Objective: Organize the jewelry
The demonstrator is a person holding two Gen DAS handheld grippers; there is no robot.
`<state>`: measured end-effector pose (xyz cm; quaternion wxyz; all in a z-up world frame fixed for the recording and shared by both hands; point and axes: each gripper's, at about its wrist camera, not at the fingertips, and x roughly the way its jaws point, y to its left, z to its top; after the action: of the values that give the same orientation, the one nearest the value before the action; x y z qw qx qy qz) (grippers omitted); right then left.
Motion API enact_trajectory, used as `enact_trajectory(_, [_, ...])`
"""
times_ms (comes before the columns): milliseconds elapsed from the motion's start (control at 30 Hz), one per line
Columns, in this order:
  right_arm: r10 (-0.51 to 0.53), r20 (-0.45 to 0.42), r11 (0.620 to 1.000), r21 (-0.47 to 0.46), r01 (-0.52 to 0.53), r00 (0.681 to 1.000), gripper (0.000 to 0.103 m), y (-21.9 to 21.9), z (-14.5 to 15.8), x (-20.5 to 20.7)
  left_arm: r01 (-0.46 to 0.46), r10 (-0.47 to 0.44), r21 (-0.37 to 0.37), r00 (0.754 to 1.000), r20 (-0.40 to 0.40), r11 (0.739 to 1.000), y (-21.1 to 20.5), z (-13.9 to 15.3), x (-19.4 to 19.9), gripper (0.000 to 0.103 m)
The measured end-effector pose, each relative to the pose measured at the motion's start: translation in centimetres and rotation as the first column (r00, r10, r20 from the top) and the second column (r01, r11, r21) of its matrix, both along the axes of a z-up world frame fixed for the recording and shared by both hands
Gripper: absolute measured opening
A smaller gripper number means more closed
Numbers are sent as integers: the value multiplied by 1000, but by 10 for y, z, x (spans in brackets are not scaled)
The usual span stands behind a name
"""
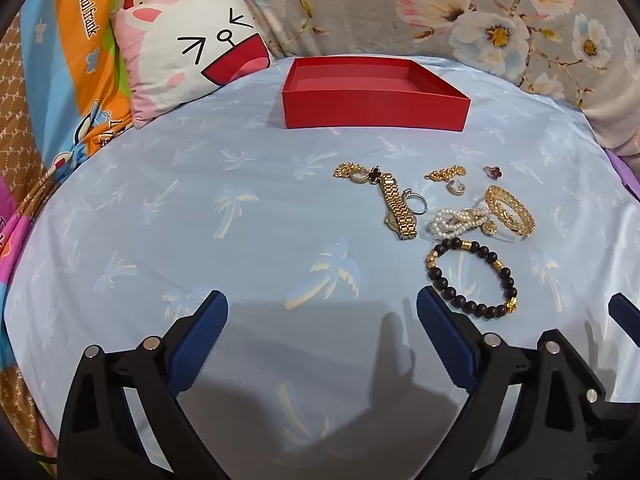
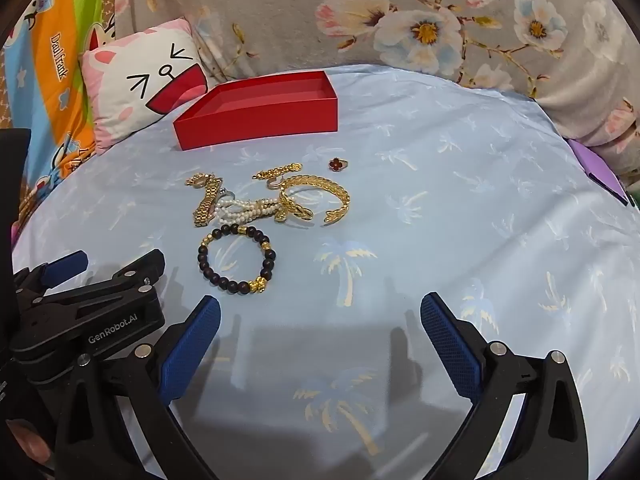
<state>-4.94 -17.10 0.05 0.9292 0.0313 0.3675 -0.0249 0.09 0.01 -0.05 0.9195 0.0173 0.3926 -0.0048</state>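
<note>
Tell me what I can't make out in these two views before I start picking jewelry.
- Red box floor: its front wall hides the near part in both views.
- Pearl strand: tangled with the gold watch band and gold bangle; overlaps unclear.
- Small silver ring: too small to tell its type.
- Right gripper: cut by the left view's right edge.

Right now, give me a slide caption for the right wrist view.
Open right gripper hovers over blue sheet near loose jewelry and empty red box.
</note>
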Motion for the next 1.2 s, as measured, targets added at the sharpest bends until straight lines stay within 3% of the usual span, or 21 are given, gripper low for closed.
enact_trajectory(67, [0,-2,1000,4,0,1000,98,0,1,0,5,-5,29,1000,4,1000,-4,0,0,92])
enact_trajectory(1200, [0,4,1000,11,0,1000,98,-2,3,-2,0,0,19,1000,21,1000,-5,6,-4,92])
